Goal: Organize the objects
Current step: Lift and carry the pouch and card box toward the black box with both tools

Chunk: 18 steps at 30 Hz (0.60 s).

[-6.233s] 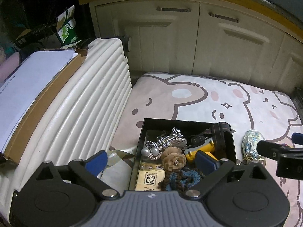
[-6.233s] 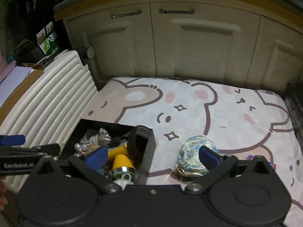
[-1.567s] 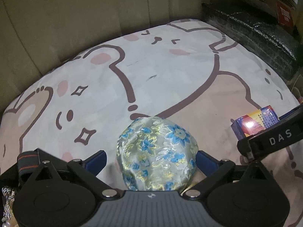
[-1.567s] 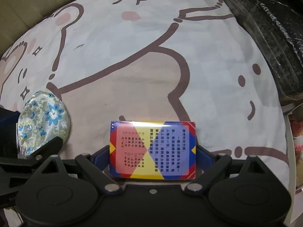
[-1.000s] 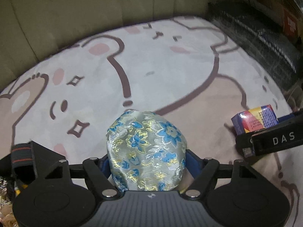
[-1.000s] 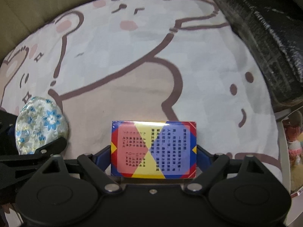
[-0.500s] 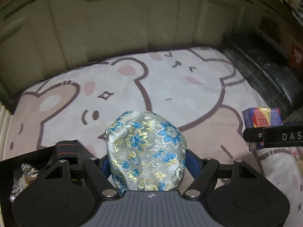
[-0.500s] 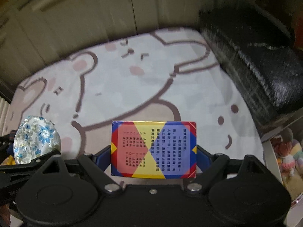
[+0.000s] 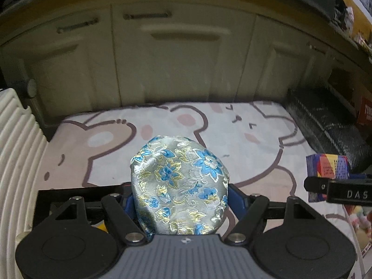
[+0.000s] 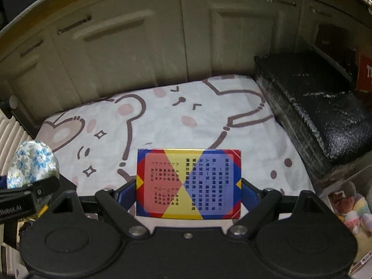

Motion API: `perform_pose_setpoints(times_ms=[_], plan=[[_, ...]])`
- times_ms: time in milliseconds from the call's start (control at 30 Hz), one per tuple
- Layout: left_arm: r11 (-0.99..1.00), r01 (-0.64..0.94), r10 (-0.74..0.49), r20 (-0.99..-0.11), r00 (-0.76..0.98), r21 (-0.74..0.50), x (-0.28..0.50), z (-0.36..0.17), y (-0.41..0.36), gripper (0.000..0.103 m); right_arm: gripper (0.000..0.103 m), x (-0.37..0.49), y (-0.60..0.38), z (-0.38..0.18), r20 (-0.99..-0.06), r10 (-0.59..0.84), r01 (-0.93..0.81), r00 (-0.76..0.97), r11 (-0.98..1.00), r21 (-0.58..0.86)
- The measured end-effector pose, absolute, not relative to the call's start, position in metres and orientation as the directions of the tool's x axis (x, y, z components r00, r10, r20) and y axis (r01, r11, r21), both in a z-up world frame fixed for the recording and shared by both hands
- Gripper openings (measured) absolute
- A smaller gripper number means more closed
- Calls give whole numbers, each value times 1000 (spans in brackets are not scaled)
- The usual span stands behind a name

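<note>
The left gripper (image 9: pixel 180 195) has its jaws clamped on a pouch (image 9: pixel 179 186) of silvery brocade with blue and gold flowers. The pouch bulges up between the blue pads (image 9: pixel 237 200) and sits clear above the mat (image 9: pixel 244 139). From the right wrist view the same pouch (image 10: pixel 30 160) shows at the far left, held up beside a ribbed white case (image 9: pixel 16 162).

The right gripper (image 10: pixel 188 195) has its jaws closed on a flat box (image 10: pixel 188 183) printed in red, yellow and blue with small dark text. The pads press on its two short sides, and the box's printed face is turned toward the camera. In the left wrist view the box (image 9: pixel 327 167) appears at the right edge, raised off the mat, with the right gripper's black finger in front of it.

Below the left gripper lies a black tray (image 9: pixel 58 195), its rim showing just behind the fingers; something yellow peeks out of it, too hidden to name.

The mat carries a cartoon bear print in pink and brown. Behind it stand cream cabinet doors (image 9: pixel 174 58) with bar handles. To the right of the mat sits a dark bundle (image 10: pixel 325 111), wrapped in something shiny, and by it a red box (image 10: pixel 365 74). Some soft toys (image 10: pixel 351 207) in pastel colours lie at the lower right.
</note>
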<state>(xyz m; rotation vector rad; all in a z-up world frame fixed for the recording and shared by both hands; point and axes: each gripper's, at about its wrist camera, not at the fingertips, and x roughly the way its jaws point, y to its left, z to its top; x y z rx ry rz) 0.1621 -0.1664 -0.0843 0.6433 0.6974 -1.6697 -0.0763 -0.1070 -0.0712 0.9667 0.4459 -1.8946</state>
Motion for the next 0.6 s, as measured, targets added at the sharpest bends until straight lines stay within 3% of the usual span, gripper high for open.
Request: perform_pose_setpoints(times_ms=[600], plan=[[-95,987,-725,-671,-156,-127,211,-46,-133,75,89,-29,-105,-40,-736,-622,885,-267,-461,68]])
